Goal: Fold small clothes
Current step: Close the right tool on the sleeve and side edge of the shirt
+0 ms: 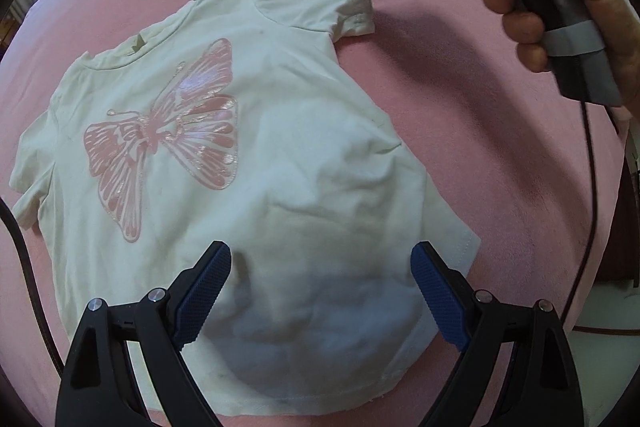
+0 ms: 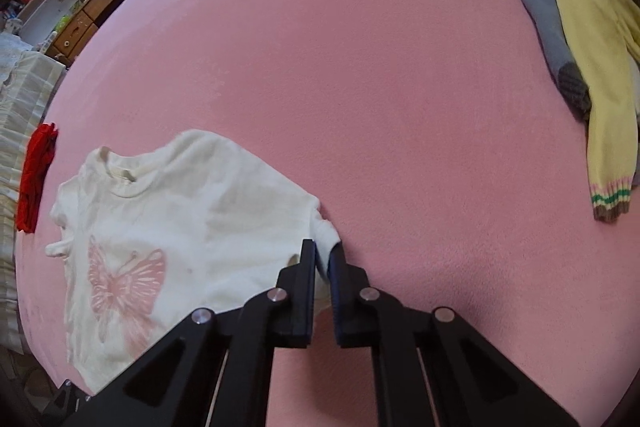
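Your left gripper (image 1: 320,291) hangs with its fingers spread wide above the hem of the white butterfly T-shirt (image 1: 224,147) lying flat on the pink bed (image 2: 360,87), while your right gripper (image 2: 323,259) is clenched on its sleeve (image 2: 326,231).

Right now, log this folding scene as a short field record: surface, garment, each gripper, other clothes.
surface: pink bedspread
garment: white butterfly T-shirt, spread flat, print up
right gripper: shut on the T-shirt's sleeve
left gripper: open, above the T-shirt's hem, gripping nothing
other clothes: yellow sweater and striped items at far right edge; red garment at left edge
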Motion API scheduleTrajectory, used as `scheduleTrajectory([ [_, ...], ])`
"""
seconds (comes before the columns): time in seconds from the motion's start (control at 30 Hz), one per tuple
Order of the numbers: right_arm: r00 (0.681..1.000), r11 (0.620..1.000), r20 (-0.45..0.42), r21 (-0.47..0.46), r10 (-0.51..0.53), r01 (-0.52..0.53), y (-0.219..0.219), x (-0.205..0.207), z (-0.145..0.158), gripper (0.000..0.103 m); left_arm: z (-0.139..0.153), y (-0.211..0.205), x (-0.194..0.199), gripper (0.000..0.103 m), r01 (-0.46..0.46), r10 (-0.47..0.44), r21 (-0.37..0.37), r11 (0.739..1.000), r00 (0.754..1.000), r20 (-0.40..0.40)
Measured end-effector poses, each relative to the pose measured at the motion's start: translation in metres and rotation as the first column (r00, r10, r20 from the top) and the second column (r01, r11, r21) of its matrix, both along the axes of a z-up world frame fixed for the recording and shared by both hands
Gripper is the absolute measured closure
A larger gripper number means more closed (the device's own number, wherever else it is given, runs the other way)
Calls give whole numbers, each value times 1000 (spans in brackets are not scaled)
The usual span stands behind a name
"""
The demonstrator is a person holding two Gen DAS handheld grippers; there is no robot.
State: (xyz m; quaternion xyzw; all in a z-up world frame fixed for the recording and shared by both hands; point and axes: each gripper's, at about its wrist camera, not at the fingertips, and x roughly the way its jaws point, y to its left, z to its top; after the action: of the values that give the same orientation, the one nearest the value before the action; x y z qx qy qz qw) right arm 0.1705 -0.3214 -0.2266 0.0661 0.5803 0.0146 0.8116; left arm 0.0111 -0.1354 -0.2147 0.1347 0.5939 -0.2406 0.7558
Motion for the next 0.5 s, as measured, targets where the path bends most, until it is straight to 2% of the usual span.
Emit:
scheduleTrajectory([
  [0.17,996,996,36,14,83,-84,36,2,34,97,14,22,6,13,-37,37,-5,999,999,14],
  [0.23,992,993,46,18,118,-119,44,22,43,97,18,34,5,13,-58,58,-4,998,998,21],
  [0.33,984,985,59,29,168,-169,62,30,57,97,25,50,2,13,-94,94,-4,996,995,27],
  [0.5,966,967,52,-5,254,-254,123,43,49,97,32,88,9,12,-180,179,24,983,983,50],
])
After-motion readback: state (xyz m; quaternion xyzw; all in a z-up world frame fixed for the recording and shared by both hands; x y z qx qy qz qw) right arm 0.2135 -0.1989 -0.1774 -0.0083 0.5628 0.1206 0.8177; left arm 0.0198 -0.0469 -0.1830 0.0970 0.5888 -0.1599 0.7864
